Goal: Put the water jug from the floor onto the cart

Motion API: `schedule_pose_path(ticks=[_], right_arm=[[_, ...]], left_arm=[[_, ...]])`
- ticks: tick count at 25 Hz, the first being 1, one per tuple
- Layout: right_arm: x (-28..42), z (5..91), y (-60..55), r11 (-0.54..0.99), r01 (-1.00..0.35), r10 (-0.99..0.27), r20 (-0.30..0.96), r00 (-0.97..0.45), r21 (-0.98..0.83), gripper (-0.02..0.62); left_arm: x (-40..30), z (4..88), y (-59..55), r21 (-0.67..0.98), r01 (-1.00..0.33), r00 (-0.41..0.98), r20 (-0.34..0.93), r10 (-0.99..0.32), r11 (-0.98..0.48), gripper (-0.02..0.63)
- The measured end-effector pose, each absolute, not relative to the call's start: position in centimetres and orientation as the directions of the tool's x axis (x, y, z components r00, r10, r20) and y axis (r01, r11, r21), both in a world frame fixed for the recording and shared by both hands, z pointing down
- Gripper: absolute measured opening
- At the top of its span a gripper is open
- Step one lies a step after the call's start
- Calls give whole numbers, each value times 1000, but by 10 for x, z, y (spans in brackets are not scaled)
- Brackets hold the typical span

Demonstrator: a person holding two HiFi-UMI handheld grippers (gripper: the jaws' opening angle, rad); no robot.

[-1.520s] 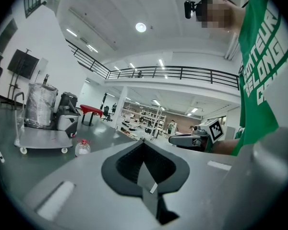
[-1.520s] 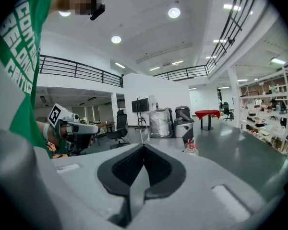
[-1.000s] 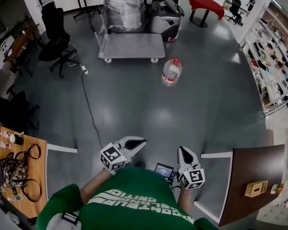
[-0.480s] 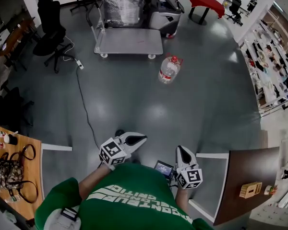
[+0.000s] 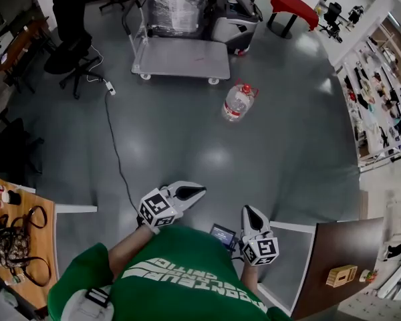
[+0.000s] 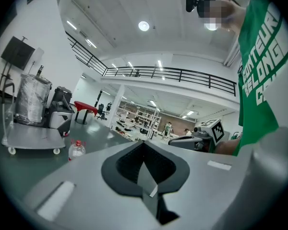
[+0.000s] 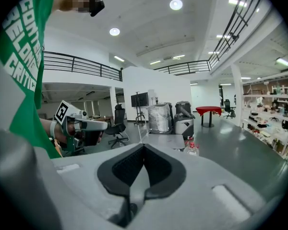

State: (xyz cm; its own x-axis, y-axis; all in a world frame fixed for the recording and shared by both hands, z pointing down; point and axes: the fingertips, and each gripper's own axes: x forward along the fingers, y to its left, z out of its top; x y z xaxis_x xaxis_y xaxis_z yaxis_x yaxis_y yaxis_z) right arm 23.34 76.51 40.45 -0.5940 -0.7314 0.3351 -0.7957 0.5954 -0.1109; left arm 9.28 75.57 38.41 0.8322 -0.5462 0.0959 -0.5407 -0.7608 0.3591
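On the far floor, the water jug stood beside the cart, not yet lifted; the left gripper and right gripper were closed, empty, well apart from it.

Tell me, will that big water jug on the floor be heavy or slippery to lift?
Probably heavy: the water jug looks big beside the cart, though I can't tell how full it is. Its clear plastic looks smooth, so it is likely slippery; the red handle at its top seems a safer hold. Its round sides mean it might roll if tipped.
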Motion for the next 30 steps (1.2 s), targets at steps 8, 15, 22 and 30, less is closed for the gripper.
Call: schedule_pose_path(ticks=[8, 15, 22, 30], right_arm=[[191, 407, 715, 683, -726, -658, 366, -658, -78, -8], [136, 399, 684, 786, -617, -559, 394, -729, -26, -8], [82, 404, 665, 849, -527, -486, 426, -763, 25, -8], [20, 412, 642, 882, -470, -440, 416, -796, 33, -8]], left_arm=[[46, 389, 720, 378, -619, 763, 83, -641, -688, 11], [-1, 387, 699, 400, -683, 684, 57, -727, -611, 11], [-46, 390, 686, 421, -709, 635, 31, -772, -566, 11], [-91, 395, 671, 427, -708, 631, 26, -775, -562, 11]])
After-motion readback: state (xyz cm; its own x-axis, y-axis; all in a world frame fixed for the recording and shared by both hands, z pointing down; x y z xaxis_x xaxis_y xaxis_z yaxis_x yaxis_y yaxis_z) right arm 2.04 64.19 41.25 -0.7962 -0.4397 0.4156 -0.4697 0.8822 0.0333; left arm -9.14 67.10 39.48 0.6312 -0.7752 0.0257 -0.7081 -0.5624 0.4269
